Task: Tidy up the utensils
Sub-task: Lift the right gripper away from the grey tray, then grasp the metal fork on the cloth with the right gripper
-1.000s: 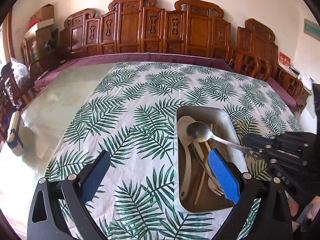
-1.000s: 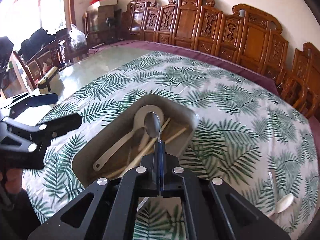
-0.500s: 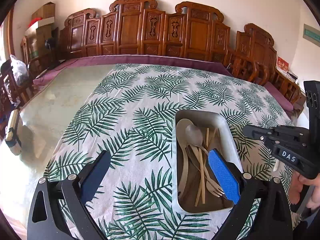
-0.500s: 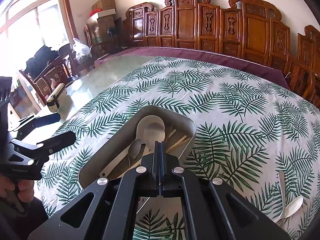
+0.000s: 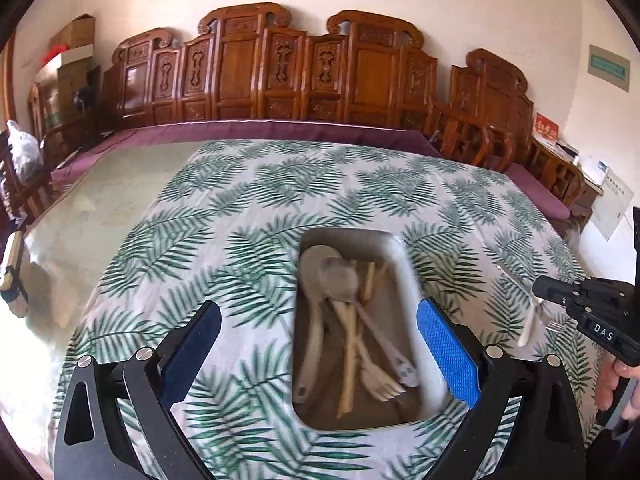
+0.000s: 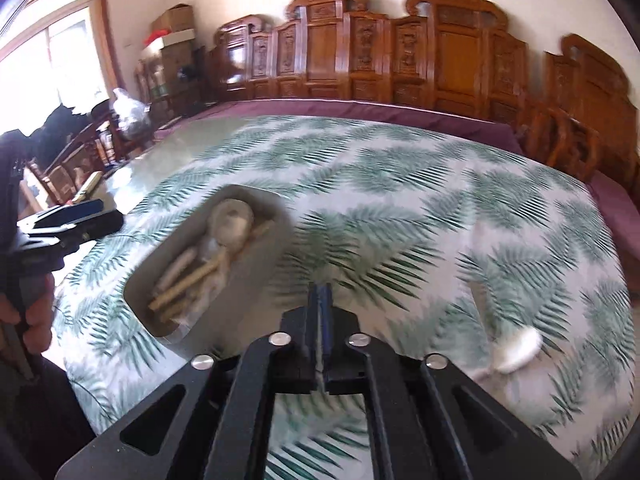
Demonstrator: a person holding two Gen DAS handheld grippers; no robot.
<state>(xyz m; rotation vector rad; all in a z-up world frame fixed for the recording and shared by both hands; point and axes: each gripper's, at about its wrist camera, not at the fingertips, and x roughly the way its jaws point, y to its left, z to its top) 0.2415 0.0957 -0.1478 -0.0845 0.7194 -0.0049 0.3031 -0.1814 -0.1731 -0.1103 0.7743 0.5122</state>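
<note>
Lying loose on table (image 6: pixel 400 184) right of tray (image 6: pixel 280 216): white spoon (image 6: pixel 518 350). Light, stiff, slick; grip mid-handle. Right tongs (image 6: pixel 320 300) pressed together, empty. Left tongs (image 5: pixel 320 344) apart near tray.

Motion blur smears the right wrist view, so the utensils (image 6: pixel 204 264) in the tray (image 6: pixel 264 248) merge together, the white spoon (image 6: pixel 516 350) loses its outline, and the right gripper (image 5: pixel 560 292) is cut by the frame's edge.

Closed right hand-held gripper (image 6: pixel 320 300) beside tray (image 6: pixel 276 240)
</note>
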